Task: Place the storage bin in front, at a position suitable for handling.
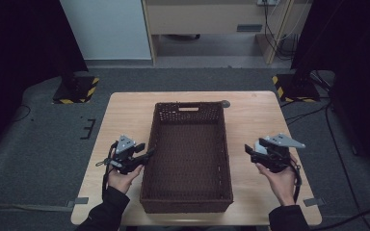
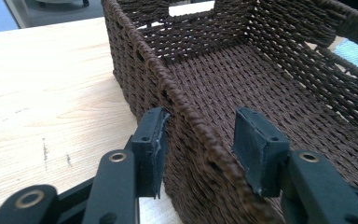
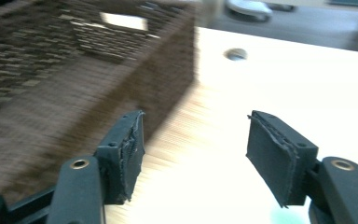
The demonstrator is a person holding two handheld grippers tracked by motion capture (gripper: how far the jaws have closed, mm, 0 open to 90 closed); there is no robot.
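Note:
An empty dark brown woven basket (image 1: 188, 105) lies lengthwise on the middle of the light wooden table (image 1: 260, 115). My left gripper (image 1: 149, 153) is at its left wall. In the left gripper view the jaws (image 2: 200, 140) stand open astride the basket's rim (image 2: 186, 105), one pad outside close to the weave and the other inside, well apart from it. My right gripper (image 1: 247, 149) hovers over bare table to the right of the basket. In the right gripper view, which is blurred, it (image 3: 196, 149) is open with nothing between the pads, and the basket (image 3: 74, 84) lies to its left.
A small round hole (image 1: 225, 103) is in the table behind the basket's far right corner. Two stand bases with yellow-black stripes sit on the grey floor at back left (image 1: 77, 89) and back right (image 1: 294, 86). Cables run over the floor at the right.

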